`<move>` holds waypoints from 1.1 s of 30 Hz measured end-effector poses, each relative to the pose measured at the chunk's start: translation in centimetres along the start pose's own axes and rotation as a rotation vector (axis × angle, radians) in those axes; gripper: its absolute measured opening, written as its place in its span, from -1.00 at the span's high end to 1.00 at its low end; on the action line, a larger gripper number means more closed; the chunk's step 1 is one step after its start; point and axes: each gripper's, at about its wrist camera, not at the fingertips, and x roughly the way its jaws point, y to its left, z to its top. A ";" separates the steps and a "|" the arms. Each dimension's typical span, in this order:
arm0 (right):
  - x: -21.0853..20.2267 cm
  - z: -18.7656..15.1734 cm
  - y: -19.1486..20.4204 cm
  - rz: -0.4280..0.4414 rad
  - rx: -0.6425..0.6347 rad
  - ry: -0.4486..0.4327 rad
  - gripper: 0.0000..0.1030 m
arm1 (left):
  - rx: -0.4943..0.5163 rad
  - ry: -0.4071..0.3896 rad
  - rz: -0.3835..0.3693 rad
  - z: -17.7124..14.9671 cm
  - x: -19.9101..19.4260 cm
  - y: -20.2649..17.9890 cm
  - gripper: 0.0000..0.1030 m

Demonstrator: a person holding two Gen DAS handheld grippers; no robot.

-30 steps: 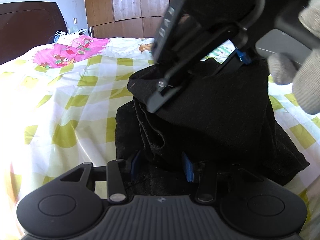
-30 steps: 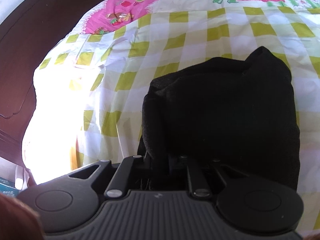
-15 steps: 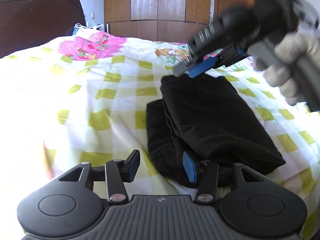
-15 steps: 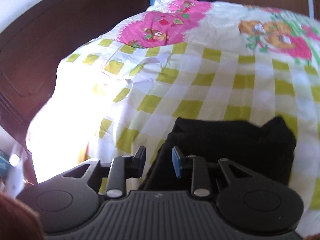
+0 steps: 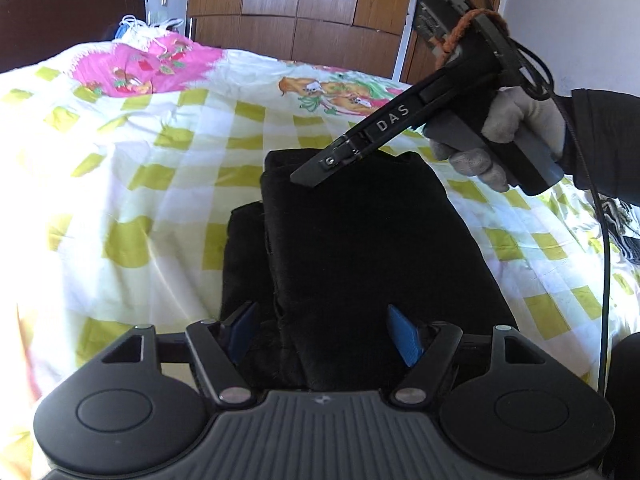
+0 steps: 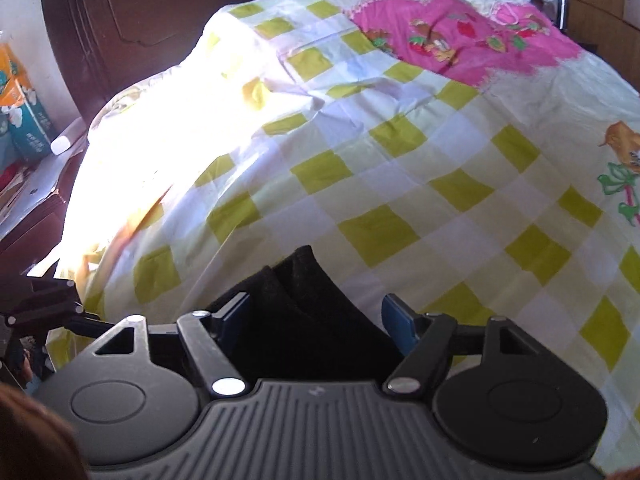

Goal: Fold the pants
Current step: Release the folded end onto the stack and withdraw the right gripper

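Both your left gripper and right gripper have just opened, jaws apart, releasing the pants; they now lie folded, so the task looks nearly done.

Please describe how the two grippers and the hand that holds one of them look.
Both grippers, left and right, are black with blue finger pads. The right one bears white letters "DAS" and a black cable. The hand wears a grey glove and dark sleeve.

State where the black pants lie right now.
In the left wrist view the folded black pants lie on the checked bedspread, right of centre, just ahead of the open left tongs.
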 end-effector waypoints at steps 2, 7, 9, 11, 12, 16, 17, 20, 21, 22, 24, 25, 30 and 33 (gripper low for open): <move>1.2 0.0 -1.1 0.056 0.020 0.030 -0.40 | -0.004 0.025 0.009 0.1 0.5 -0.1 -0.29; 0.6 -1.1 -0.1 0.102 0.041 0.044 0.73 | -0.027 0.056 0.026 0.5 0.2 0.2 0.34; -0.7 -1.5 1.4 0.058 0.027 0.038 0.76 | -0.052 0.049 0.003 0.9 -0.5 0.5 0.47; -2.7 -1.4 1.8 0.047 0.071 0.000 0.79 | -0.027 0.028 0.002 1.6 -1.4 0.2 0.48; -3.6 -1.1 1.9 0.041 0.092 -0.018 0.80 | -0.011 0.015 0.003 1.9 -1.9 -0.1 0.49; -7.5 0.2 3.2 0.020 0.103 -0.105 0.84 | -0.011 -0.038 -0.009 2.8 -4.2 0.6 0.50; -8.0 0.6 3.3 0.020 0.112 -0.128 0.84 | -0.019 -0.048 -0.005 2.9 -4.3 1.1 0.49; -7.2 1.8 2.7 0.035 0.168 -0.151 0.84 | -0.069 -0.044 0.020 2.5 -2.8 3.5 0.50; -5.9 2.1 2.3 0.036 0.186 -0.150 0.84 | -0.092 -0.026 0.027 2.1 -1.8 4.3 0.50; -4.2 2.3 2.0 0.028 0.203 -0.143 0.85 | -0.111 -0.007 0.035 1.5 -0.7 5.0 0.50; -0.4 2.3 1.2 0.010 0.235 -0.106 0.85 | -0.136 0.021 0.044 0.4 0.8 5.8 0.48; 1.7 1.9 0.6 -0.003 0.265 -0.082 0.84 | -0.134 0.023 0.052 0.0 1.1 5.9 0.48; 5.8 0.5 -1.8 0.009 0.350 -0.069 0.62 | -0.129 0.001 0.060 -0.8 1.4 6.3 0.20; 5.3 -0.2 -3.4 0.003 0.426 -0.093 0.50 | -0.134 -0.006 0.063 -0.7 0.4 6.3 0.09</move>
